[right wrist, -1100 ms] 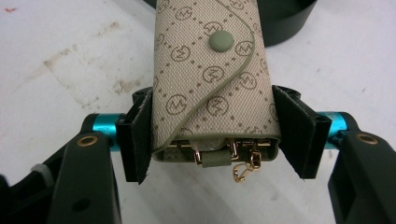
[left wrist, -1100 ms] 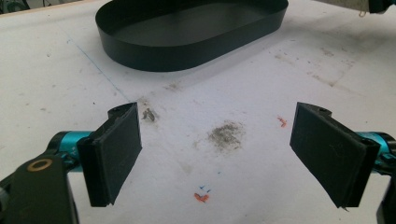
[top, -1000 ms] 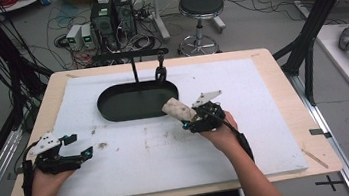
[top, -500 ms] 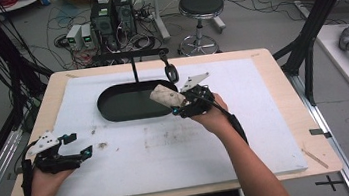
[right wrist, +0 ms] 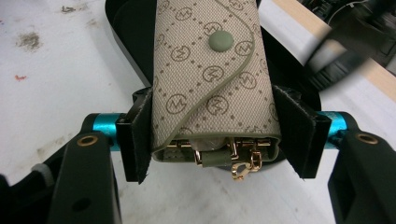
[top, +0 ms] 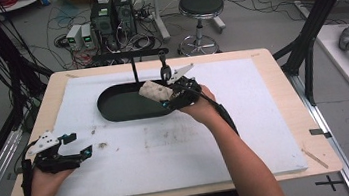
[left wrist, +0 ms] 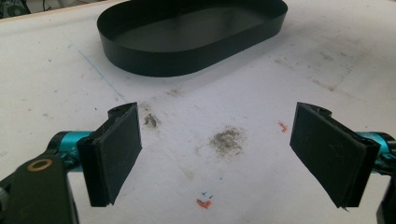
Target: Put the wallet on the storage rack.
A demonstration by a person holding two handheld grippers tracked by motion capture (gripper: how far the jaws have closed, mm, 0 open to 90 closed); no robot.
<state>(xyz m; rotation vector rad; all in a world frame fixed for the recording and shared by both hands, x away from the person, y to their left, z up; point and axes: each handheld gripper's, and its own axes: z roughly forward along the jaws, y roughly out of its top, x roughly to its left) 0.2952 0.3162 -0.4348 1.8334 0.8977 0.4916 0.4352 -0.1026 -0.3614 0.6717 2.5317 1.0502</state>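
Note:
A beige patterned pouch (right wrist: 210,79) with a green snap button and gold clasp sits clamped between the pads of my right gripper (right wrist: 212,135). In the high view that right gripper (top: 174,94) holds the pouch (top: 154,91) over the right end of the black oval tray (top: 123,107). Near the table's front left, my left gripper (top: 75,145) rests low on the white mat, open. The left gripper view has its gripper (left wrist: 217,154) with jaws wide apart and nothing between them, the tray (left wrist: 187,56) lying ahead.
A white mat (top: 247,134) covers the wooden table (top: 279,65), with dirt smudges near its middle. A black stand (top: 133,65) with a hanging clip rises behind the tray. Computers, cables and a stool (top: 200,6) are on the floor beyond.
My right gripper has carried the pouch up and away toward the far side, from beside the tray's right end to over its rim. The left gripper has stayed put.

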